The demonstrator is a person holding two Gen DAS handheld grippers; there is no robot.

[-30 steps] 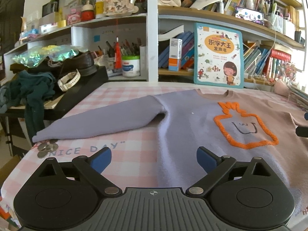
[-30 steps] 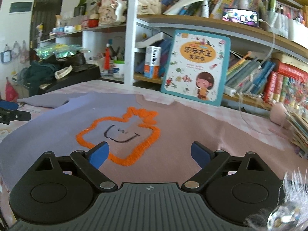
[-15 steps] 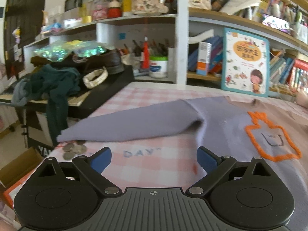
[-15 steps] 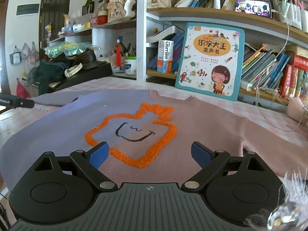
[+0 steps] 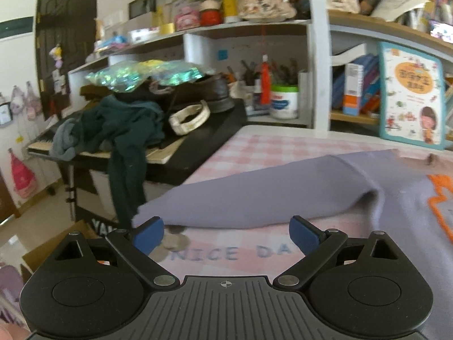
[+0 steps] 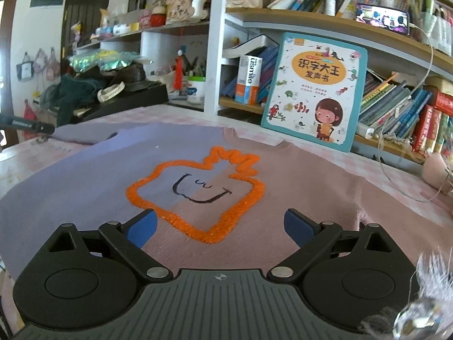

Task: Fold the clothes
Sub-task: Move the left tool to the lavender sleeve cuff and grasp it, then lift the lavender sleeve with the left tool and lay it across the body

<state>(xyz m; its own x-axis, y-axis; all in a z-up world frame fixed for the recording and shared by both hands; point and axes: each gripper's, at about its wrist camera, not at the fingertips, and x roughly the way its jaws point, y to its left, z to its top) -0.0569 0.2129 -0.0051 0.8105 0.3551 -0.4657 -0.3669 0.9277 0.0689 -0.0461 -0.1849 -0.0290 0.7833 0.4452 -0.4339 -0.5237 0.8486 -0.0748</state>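
Left wrist view. The left gripper [image 5: 226, 233] has its jaws spread wide with nothing between them. It sits low over the pink checked tablecloth [image 5: 254, 147], above the printed words "NICE DAY". Just ahead of the blue fingertips [image 5: 148, 233] lies the left sleeve [image 5: 254, 195] of a lilac sweater [image 5: 410, 198], stretched flat toward the table's left edge. The cuff end is close beyond the left fingertip. A few coins [image 5: 172, 240] lie on the cloth just below the cuff. The sweater's body runs off to the right, with part of an orange outline [image 5: 441, 198] showing. Beside the table stands a black keyboard [image 5: 198, 153] piled with dark green clothing [image 5: 121, 130], a brown shoe [image 5: 198, 90] and a shiny wrapped bundle [image 5: 141, 75]. A picture book [image 5: 410, 99] leans upright against the shelves behind.

Right wrist view. The right gripper [image 6: 220, 226] also has its jaws wide apart and holds nothing. It hovers over the sweater's front [image 6: 85, 184], which lies spread flat on the table, lilac on the left half and pinkish on the right. The orange outline [image 6: 198, 192] with a stitched smiling face sits just ahead of the fingertips. The neckline lies toward the shelves. The picture book [image 6: 314, 90] stands beyond the collar. The right sleeve's position cannot be made out clearly.
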